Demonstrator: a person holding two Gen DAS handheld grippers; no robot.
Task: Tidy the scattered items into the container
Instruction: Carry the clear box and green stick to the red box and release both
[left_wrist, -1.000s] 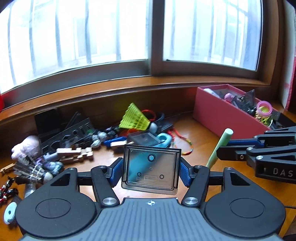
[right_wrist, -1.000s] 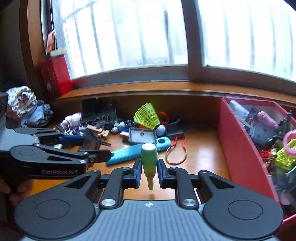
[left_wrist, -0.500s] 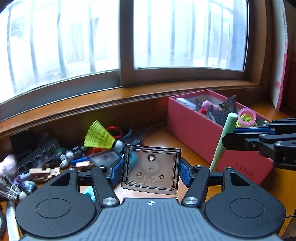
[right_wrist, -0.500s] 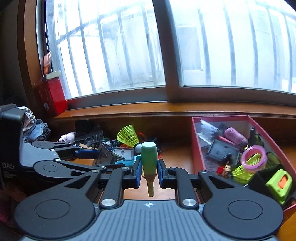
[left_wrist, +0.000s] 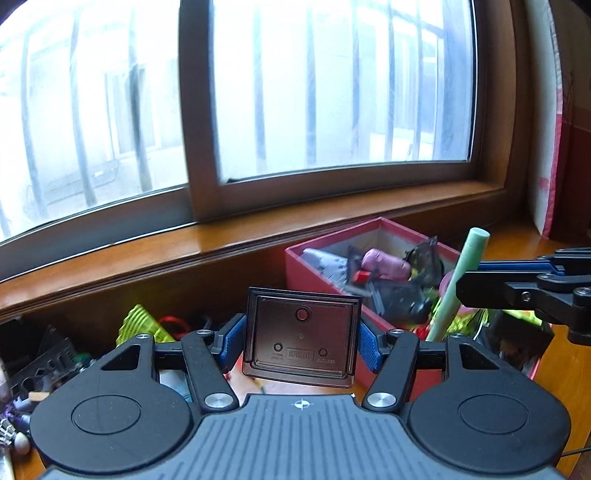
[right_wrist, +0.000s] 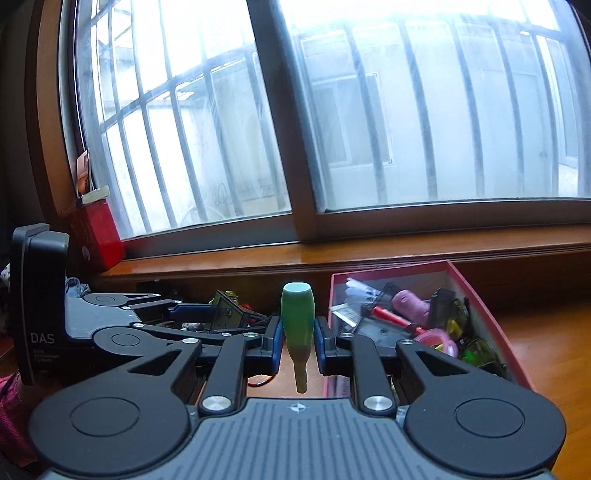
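Observation:
My left gripper (left_wrist: 301, 345) is shut on a smoky transparent plastic plate (left_wrist: 301, 338), held upright above the table just left of the red box (left_wrist: 325, 273). My right gripper (right_wrist: 298, 341) is shut on a pale green stick (right_wrist: 297, 325) that stands tilted, thick end up. In the left wrist view the green stick (left_wrist: 456, 284) and the right gripper's fingers (left_wrist: 517, 286) hang over the box's near part. The red box (right_wrist: 480, 295) holds several items, among them a pink roll and a red pen.
Scattered items lie left of the box under the window sill (left_wrist: 221, 251): a yellow-green shuttlecock (left_wrist: 142, 326), a red ring, black plastic parts (left_wrist: 44, 365). A small red carton (right_wrist: 98, 232) stands on the sill at the left. Wooden table (right_wrist: 554, 332) extends right of the box.
Both grippers have risen and swung right toward the red box with their loads. The box now lies directly ahead, and the scattered pile has slid low and to the left.

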